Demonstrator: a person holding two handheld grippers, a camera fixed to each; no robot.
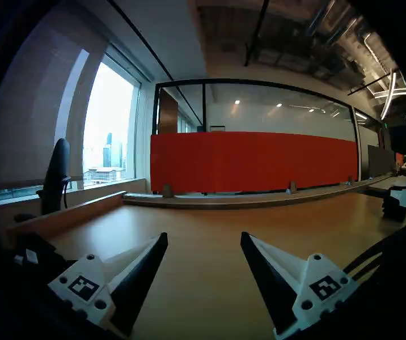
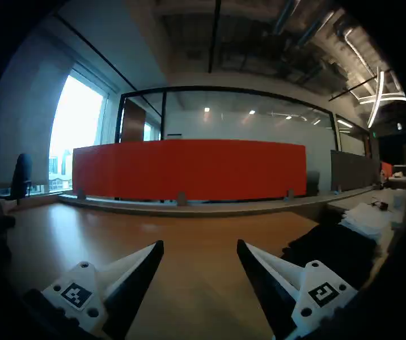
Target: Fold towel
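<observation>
A partition (image 2: 189, 170) stands behind the table (image 2: 203, 238), cloth pile (image 2: 333, 249) at right.

Wood desk (image 1: 214, 238) ran to a red divider (image 1: 254, 161), with a glass wall (image 1: 276, 116) behind. Bright window (image 1: 109, 130) at left, black chair (image 1: 55, 170) beside it. Strip lights (image 2: 377, 93) overhead.

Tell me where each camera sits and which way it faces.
Left gripper view: rides the left gripper, low over the wooden table, facing the red partition; its open fingers show.
Right gripper view: rides the right gripper, same heading; open fingers, dark cloth at right.
Shared: table, partition, window.
</observation>
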